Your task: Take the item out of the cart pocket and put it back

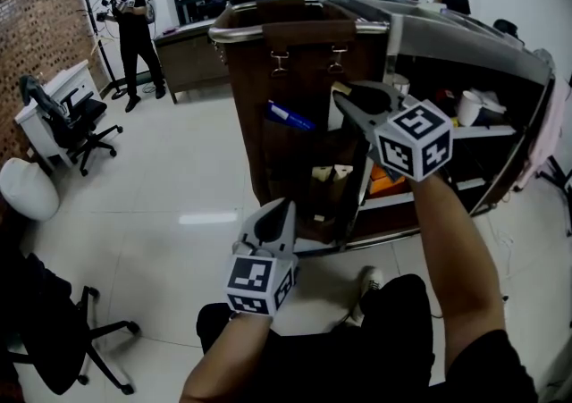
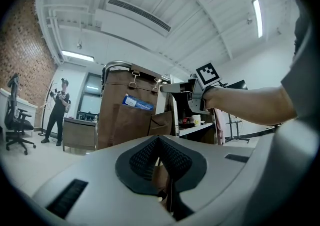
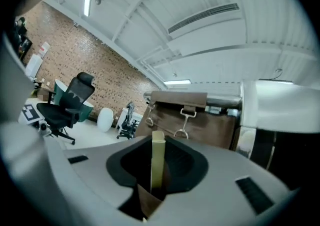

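A brown cart (image 1: 268, 31) with a fabric front of pockets stands ahead of me. A blue-and-white packet (image 1: 288, 115) sticks out of an upper pocket, and cream items (image 1: 331, 174) sit in the lower pockets. My right gripper (image 1: 345, 103) is raised in front of the cart's upper part. In the right gripper view my right gripper (image 3: 158, 146) is shut on a thin pale yellow-green flat item (image 3: 158, 162), seen edge-on and upright. My left gripper (image 1: 275, 215) hangs lower, pointing at the cart's base. Its jaws meet with nothing between them in the left gripper view (image 2: 159, 143).
The cart's open shelves (image 1: 474, 112) with rolls and boxes lie to the right. Office chairs (image 1: 70, 121) and a white stool (image 1: 27, 188) stand at the left, and a black chair (image 1: 54, 339) sits near my left side. A person (image 1: 130, 26) stands at the back left.
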Action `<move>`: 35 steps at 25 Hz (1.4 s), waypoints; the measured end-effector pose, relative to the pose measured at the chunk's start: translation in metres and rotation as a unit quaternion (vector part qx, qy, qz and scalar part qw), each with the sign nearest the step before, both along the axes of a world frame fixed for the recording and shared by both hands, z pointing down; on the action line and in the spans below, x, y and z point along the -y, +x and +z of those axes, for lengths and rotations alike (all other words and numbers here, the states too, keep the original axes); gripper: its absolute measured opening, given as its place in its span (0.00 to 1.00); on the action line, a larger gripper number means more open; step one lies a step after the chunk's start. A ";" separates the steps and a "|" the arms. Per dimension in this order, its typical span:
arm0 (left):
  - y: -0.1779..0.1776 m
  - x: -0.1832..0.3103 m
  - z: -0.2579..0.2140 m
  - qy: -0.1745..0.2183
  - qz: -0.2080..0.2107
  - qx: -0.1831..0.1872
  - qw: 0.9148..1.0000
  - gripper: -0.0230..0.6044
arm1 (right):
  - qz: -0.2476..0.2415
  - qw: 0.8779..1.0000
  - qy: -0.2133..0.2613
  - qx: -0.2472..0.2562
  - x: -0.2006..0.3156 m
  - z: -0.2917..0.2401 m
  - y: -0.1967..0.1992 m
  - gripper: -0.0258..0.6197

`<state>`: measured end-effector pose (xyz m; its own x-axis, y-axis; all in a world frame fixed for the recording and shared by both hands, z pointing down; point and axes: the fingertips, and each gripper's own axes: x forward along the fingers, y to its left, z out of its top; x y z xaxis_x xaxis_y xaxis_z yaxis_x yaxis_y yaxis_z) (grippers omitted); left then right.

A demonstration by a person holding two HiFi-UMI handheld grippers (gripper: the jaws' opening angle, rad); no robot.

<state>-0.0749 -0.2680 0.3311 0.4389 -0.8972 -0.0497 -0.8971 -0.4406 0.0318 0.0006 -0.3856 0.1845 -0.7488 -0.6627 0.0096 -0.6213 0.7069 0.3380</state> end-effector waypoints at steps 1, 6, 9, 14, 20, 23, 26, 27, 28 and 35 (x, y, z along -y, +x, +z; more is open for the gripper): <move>0.000 0.000 -0.001 0.001 0.000 0.000 1.000 0.04 | 0.004 1.000 0.007 0.011 -0.004 -0.009 0.001 0.19; 0.001 -0.002 -0.003 0.006 -0.001 0.003 1.000 0.04 | 0.014 0.998 0.040 0.049 -0.030 -0.053 0.009 0.19; 0.002 -0.004 -0.004 0.007 -0.001 0.005 1.000 0.04 | 0.005 0.996 0.054 0.075 -0.051 -0.081 0.013 0.19; 0.006 -0.011 -0.010 0.013 0.003 0.009 1.000 0.04 | -0.009 0.992 0.062 0.105 -0.095 -0.111 0.025 0.19; 0.006 -0.022 -0.016 0.015 0.000 0.011 1.000 0.04 | -0.020 0.993 0.017 0.114 -0.139 -0.070 0.038 0.19; 0.006 -0.029 -0.013 0.011 -0.003 0.013 1.000 0.04 | -0.017 0.995 -0.013 0.101 -0.151 -0.025 0.035 0.19; 0.011 -0.038 -0.010 0.011 -0.003 0.016 1.000 0.04 | -0.009 0.994 -0.051 0.099 -0.161 0.023 0.035 0.19; 0.014 -0.042 -0.009 0.010 -0.001 0.016 1.000 0.04 | -0.005 0.993 -0.064 0.102 -0.165 0.039 0.035 0.19; 0.016 -0.046 -0.008 0.009 0.002 0.017 1.000 0.04 | -0.001 0.991 -0.077 0.107 -0.168 0.054 0.036 0.19; 0.029 -0.060 0.009 -0.004 0.013 0.016 1.000 0.04 | 0.032 0.979 -0.129 0.156 -0.186 0.121 0.048 0.19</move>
<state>-0.0458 -0.2083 0.3398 0.4632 -0.8858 -0.0284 -0.8861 -0.4635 0.0057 0.0484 -0.1992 0.3056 -0.6986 -0.7143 -0.0406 -0.7120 0.6997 -0.0595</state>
